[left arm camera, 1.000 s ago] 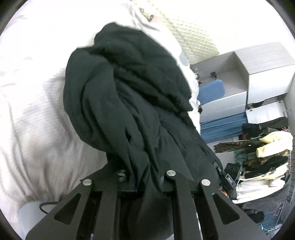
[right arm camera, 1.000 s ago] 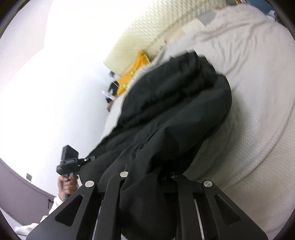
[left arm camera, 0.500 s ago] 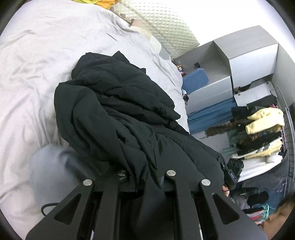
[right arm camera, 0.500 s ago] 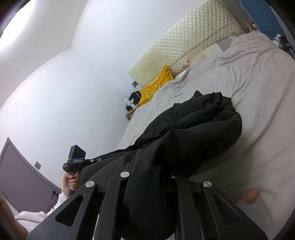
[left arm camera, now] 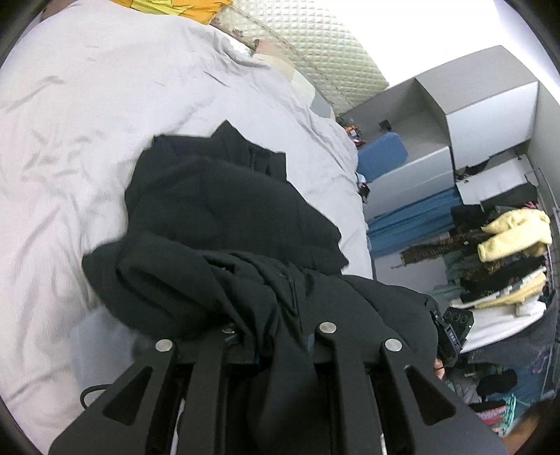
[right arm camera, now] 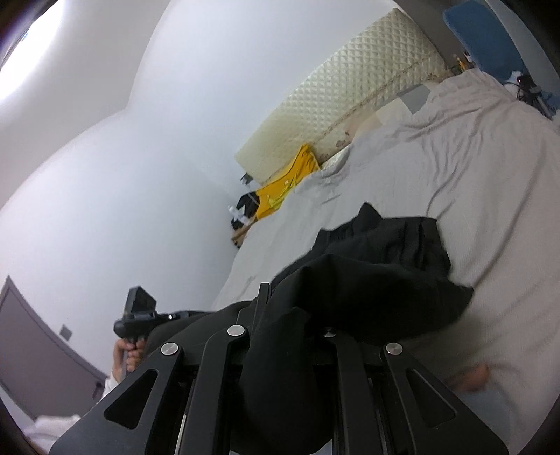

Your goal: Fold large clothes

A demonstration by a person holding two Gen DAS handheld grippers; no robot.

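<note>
A large black garment (left arm camera: 224, 224) lies bunched on the grey-white bed sheet (left arm camera: 70, 122), its near part lifted. My left gripper (left arm camera: 276, 336) is shut on a fold of the garment's near edge; the cloth drapes over the fingers and hides the tips. My right gripper (right arm camera: 283, 336) is shut on another part of the same garment (right arm camera: 367, 280), cloth hanging down between its fingers. In the right wrist view the left gripper's handle (right arm camera: 136, 318) shows at lower left, held in a hand.
A quilted cream headboard (left arm camera: 315, 59) and a yellow cloth (left arm camera: 182, 7) are at the bed's far end. Grey shelving (left arm camera: 455, 115) with blue items and a rack of stacked clothes (left arm camera: 504, 266) stand right of the bed. A white wall (right arm camera: 140, 140) is left.
Both grippers have pulled back and tilted up, drawing the black garment toward the near edge of the bed. More of the bed and the headboard now shows beyond it. Both stay shut on the cloth.
</note>
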